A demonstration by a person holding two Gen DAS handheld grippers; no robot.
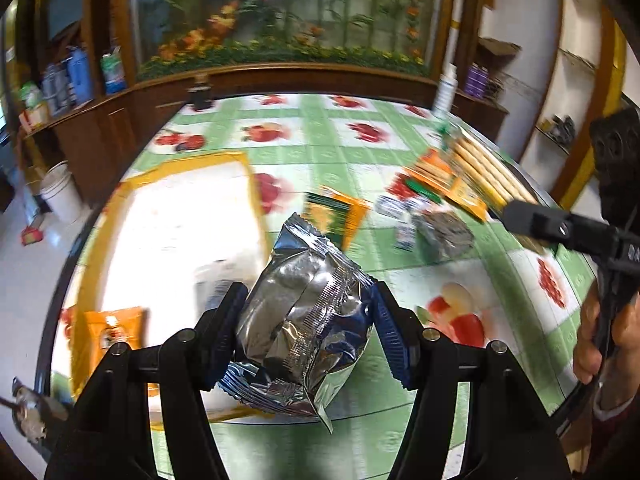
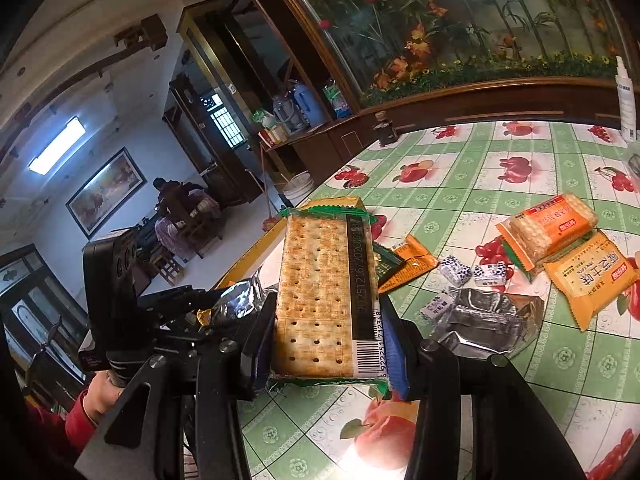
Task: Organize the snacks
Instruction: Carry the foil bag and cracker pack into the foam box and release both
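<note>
My left gripper (image 1: 306, 320) is shut on a crinkled silver foil snack packet (image 1: 304, 312) and holds it above the table, beside a white tray with a yellow rim (image 1: 168, 168). My right gripper (image 2: 328, 344) is shut on a clear-wrapped pack of square crackers (image 2: 320, 292) with green edges, held upright above the table. The left gripper and its silver packet also show in the right wrist view (image 2: 236, 300), just left of the crackers. An orange packet (image 1: 114, 332) lies in the tray's near corner.
Loose snacks lie on the green fruit-print tablecloth (image 2: 460, 200): orange cracker packs (image 2: 560, 228), an orange biscuit bag (image 2: 588, 276), a silver packet (image 2: 488, 320), small white sweets (image 2: 456, 272) and an orange-green sachet (image 1: 336, 212). A white bottle (image 2: 626, 100) stands at the far edge.
</note>
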